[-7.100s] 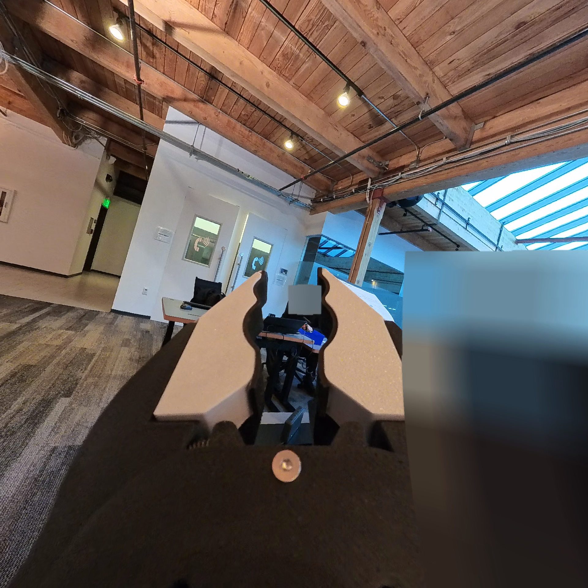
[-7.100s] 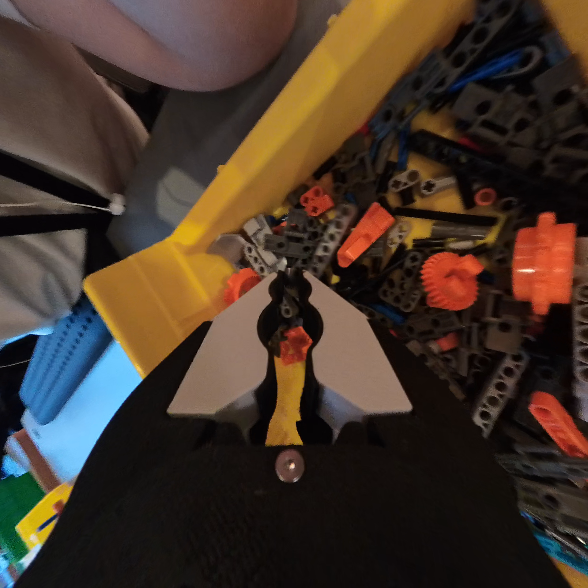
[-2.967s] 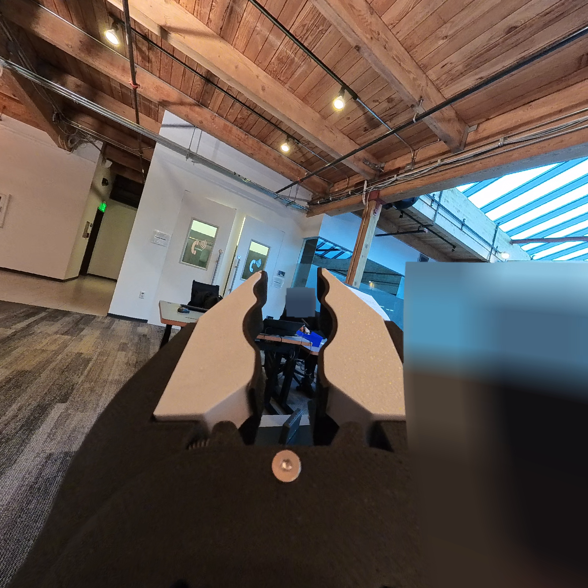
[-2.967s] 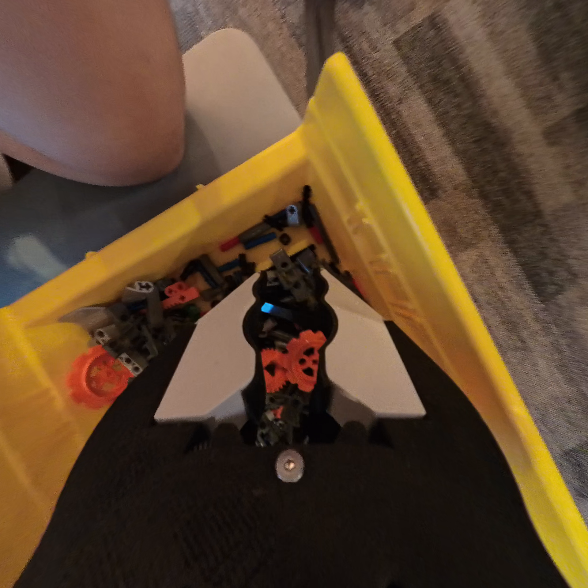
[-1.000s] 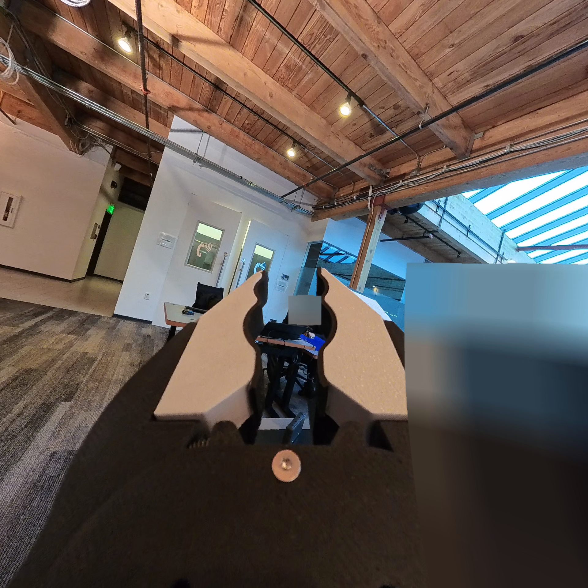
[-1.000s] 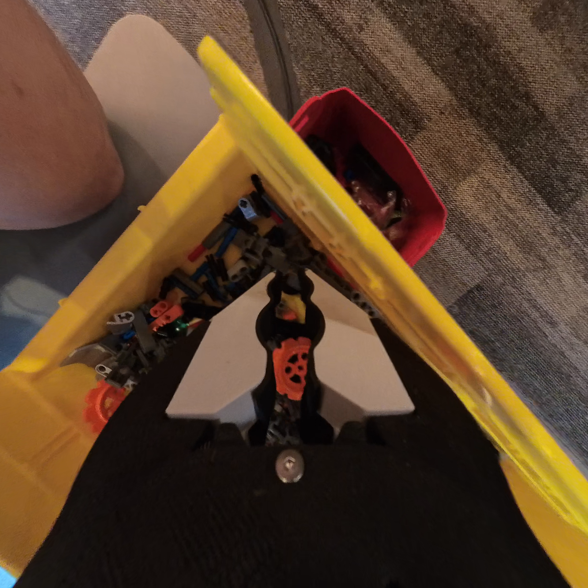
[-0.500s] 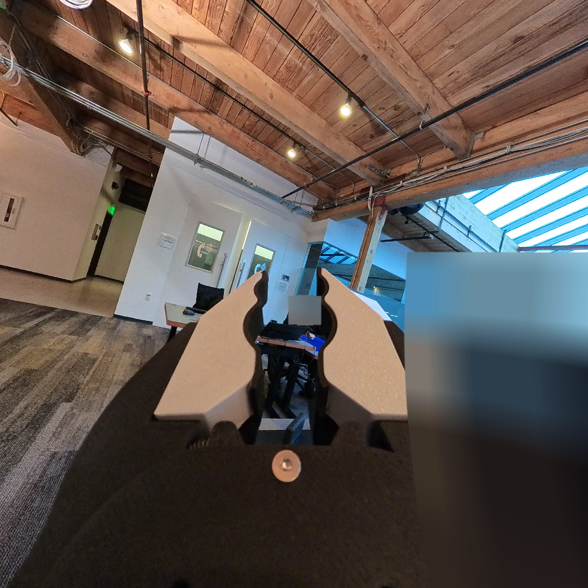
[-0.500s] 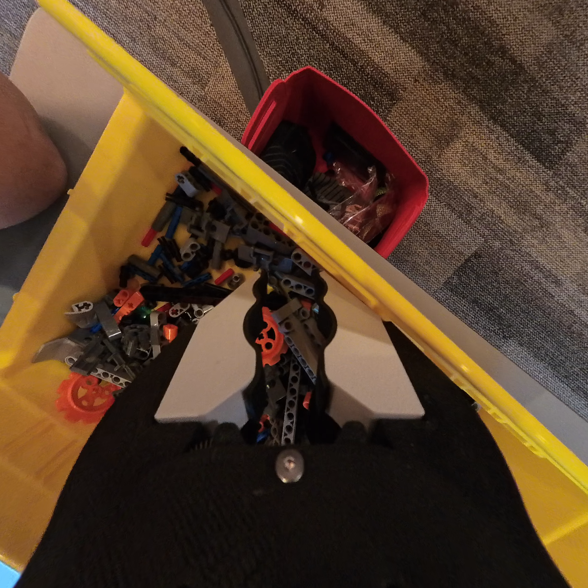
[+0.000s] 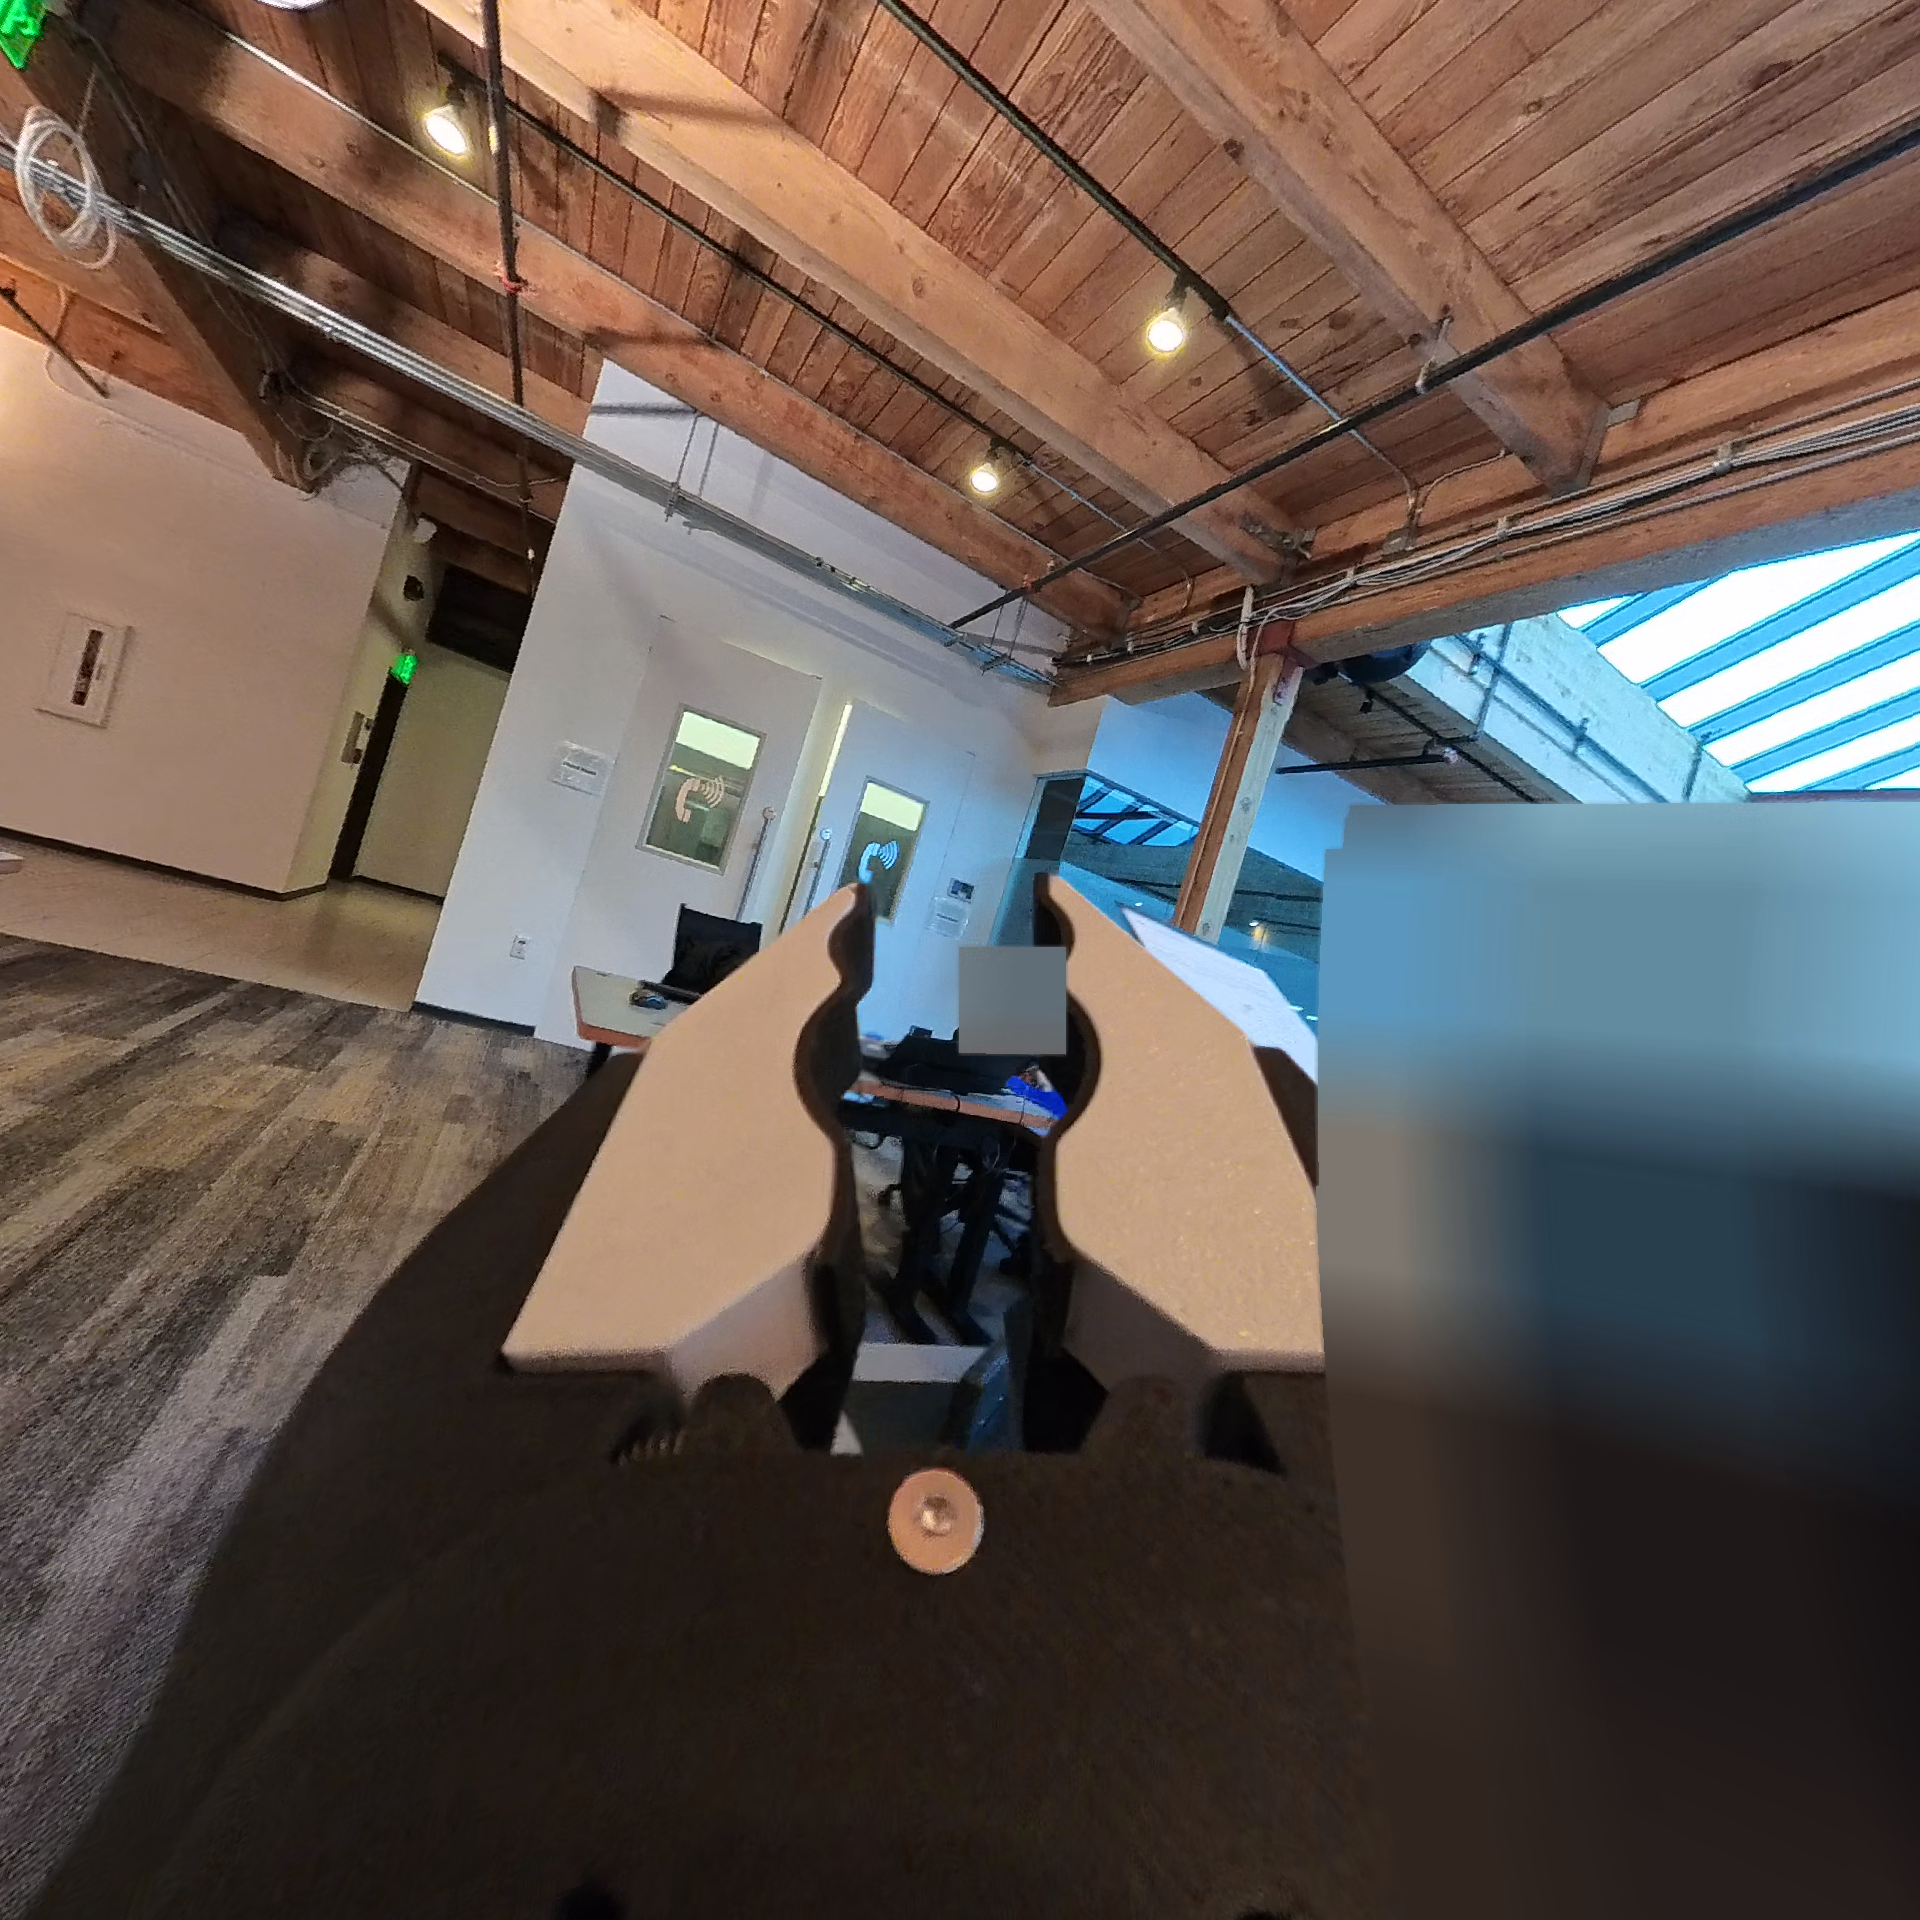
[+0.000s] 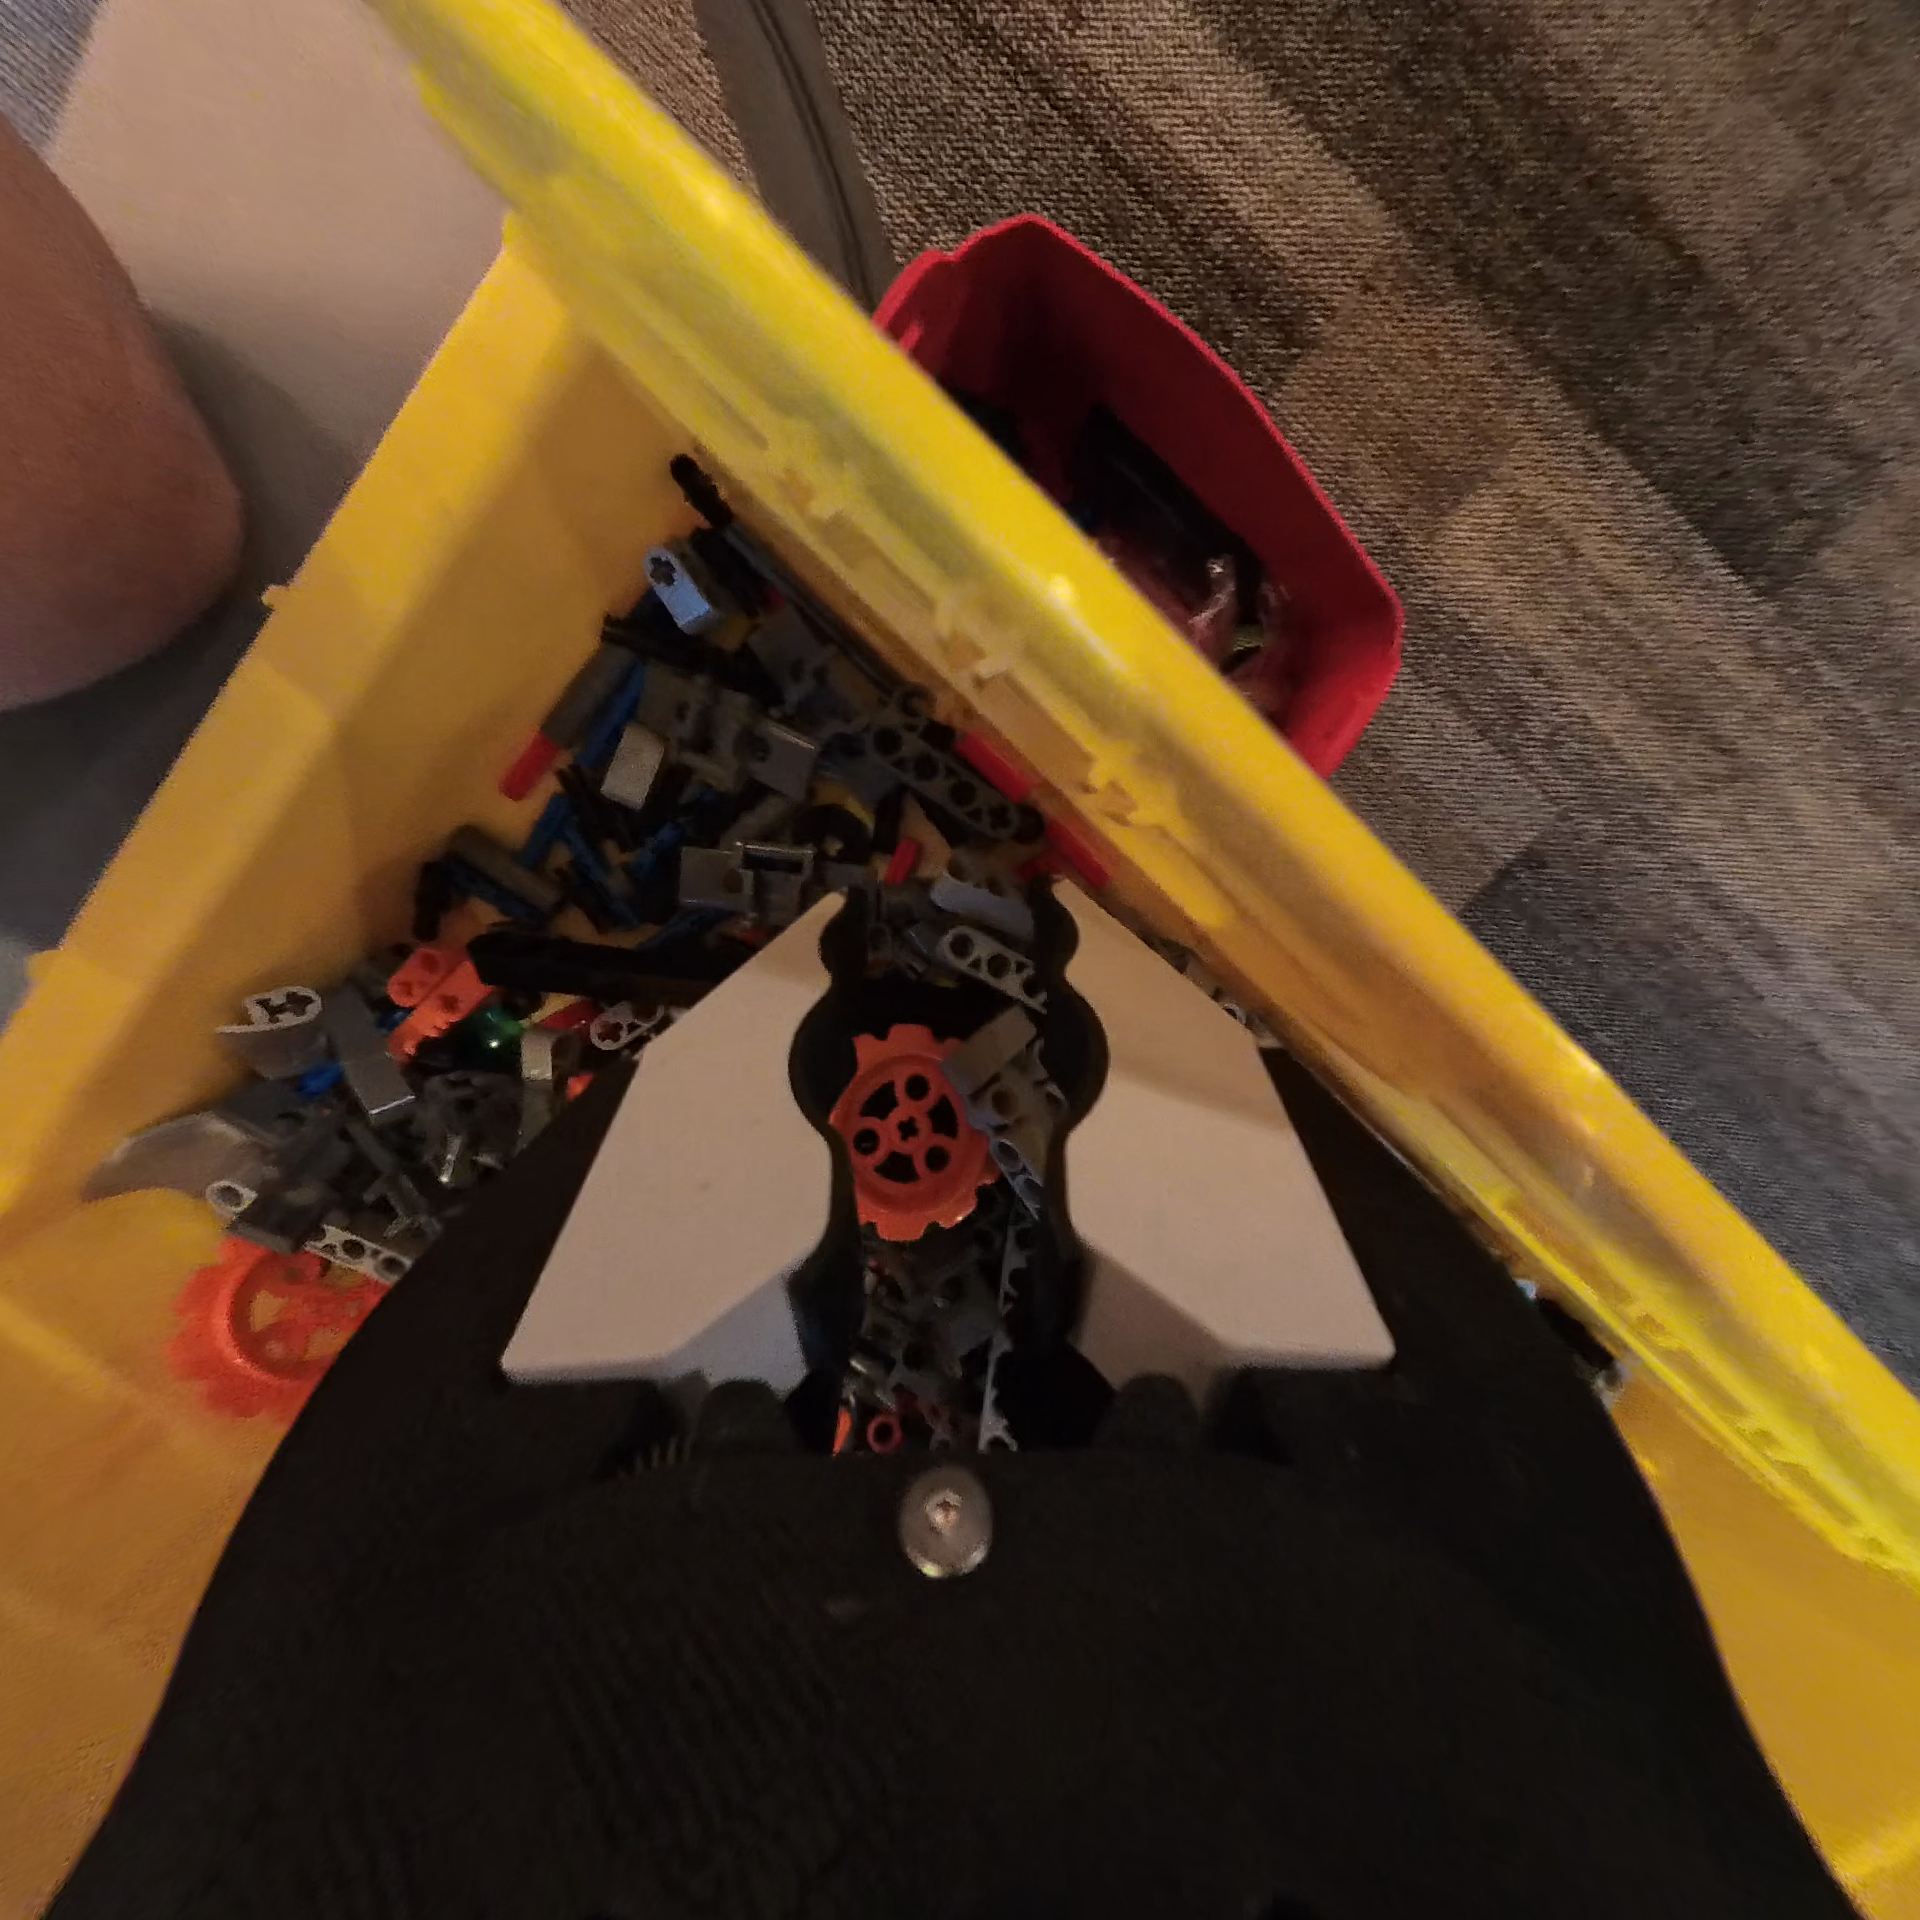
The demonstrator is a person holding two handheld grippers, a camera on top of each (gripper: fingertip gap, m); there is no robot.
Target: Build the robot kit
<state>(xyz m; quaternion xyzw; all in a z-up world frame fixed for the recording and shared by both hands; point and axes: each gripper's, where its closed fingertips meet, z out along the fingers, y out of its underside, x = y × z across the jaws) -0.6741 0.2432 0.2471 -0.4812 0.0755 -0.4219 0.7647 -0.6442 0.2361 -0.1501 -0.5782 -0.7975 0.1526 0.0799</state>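
My right gripper (image 10: pixel 945 902) is open, its fingertips (image 10: pixel 727 1049) down inside a yellow bin (image 10: pixel 1039 623) close to its far wall. It hovers over a heap of small grey, black, blue and orange building parts (image 10: pixel 717 790). An orange gear (image 10: pixel 914 1132) lies in the heap and shows in the gap between the fingers; I cannot tell whether they touch it. A second orange gear (image 10: pixel 265 1320) lies at the lower left of the bin. My left gripper (image 9: pixel 953 894) is open and empty, held up in the air and pointing across the room.
A red bin (image 10: pixel 1195 436) with dark parts and a crinkled bag stands on the grey carpet (image 10: pixel 1558 416) just beyond the yellow bin's wall. A person's bare limb (image 10: pixel 83 468) is at the upper left. The left wrist view shows desks (image 9: pixel 935 1101) far off.
The right gripper's jaws opened about half a second ago, and it has since dropped closer to the heap by the bin's far wall. The left gripper has barely moved.
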